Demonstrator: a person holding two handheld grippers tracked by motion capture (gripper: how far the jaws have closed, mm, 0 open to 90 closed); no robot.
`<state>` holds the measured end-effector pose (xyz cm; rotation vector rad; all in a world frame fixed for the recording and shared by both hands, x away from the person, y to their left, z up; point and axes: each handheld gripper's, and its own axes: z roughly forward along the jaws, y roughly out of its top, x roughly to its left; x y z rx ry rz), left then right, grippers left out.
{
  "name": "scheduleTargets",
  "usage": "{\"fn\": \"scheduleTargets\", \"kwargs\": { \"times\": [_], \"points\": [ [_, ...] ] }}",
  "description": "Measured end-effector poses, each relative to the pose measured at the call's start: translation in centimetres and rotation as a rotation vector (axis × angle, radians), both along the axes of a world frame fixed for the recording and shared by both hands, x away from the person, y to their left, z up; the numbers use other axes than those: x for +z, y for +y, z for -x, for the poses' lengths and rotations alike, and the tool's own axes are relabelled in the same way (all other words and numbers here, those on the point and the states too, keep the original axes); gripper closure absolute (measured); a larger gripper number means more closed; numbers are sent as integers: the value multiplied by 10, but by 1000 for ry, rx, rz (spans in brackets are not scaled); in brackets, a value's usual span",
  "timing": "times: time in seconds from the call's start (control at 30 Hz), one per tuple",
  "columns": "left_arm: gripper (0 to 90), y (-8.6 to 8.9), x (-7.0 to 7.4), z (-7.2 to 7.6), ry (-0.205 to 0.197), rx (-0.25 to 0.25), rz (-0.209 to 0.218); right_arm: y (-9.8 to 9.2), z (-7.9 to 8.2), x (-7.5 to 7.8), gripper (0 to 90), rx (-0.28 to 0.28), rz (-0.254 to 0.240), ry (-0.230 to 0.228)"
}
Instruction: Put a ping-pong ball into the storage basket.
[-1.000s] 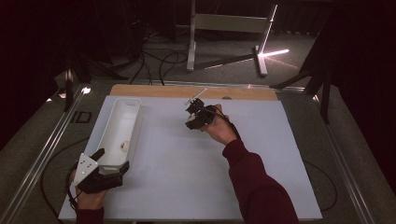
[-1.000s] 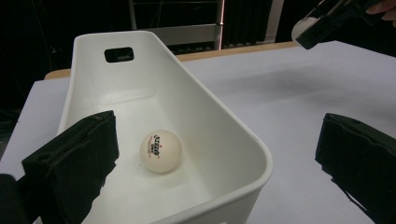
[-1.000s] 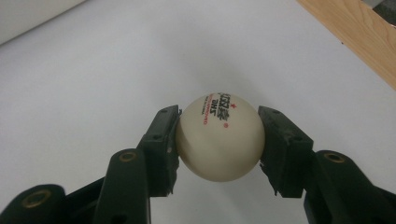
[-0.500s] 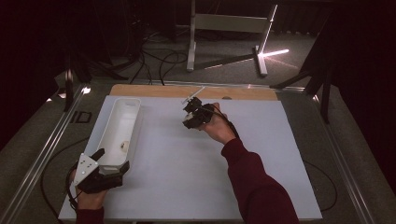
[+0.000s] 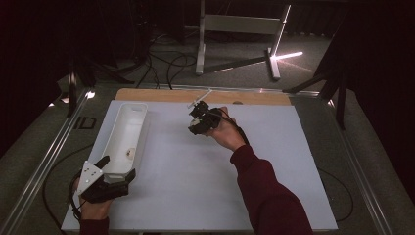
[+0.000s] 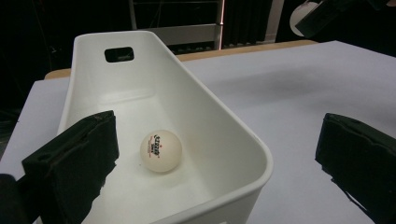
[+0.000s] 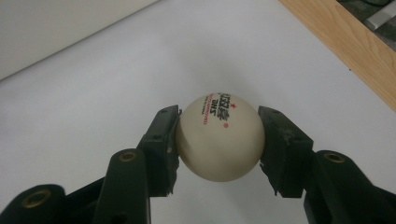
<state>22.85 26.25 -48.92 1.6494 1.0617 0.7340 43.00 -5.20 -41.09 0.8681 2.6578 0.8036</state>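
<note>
Under both of your grippers lies the white table mat [image 5: 195, 171]. Just ahead of your left gripper [image 5: 105, 182] sits the long white bin [image 5: 139, 110], one table-tennis ball [image 6: 160, 150] already inside it. Your left jaws stand wide apart, straddling the bin's near end without pressing it. Your right gripper [image 7: 218, 140] is clamped on a second table-tennis ball [image 7: 219, 137], well to the bin's right. You seem to be at the carry step: next, bring it over the bin's rim and release.
</note>
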Motion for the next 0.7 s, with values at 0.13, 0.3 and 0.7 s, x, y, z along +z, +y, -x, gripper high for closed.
{"fn": "scheduleTargets", "kwargs": {
  "times": [0.13, 0.3, 0.7],
  "points": [
    [0, 0, 0, 0, 0, 0, 1, 3, 1, 2, 503, 2, -5, -4],
    [0, 0, 0, 0, -1, 0, 2, 5, 2, 4, 503, 13, -7, -10],
    [0, 0, 0, 0, -1, 0, 3, 12, 3, 10, 503, 33, -21, -4]
  ]
}}
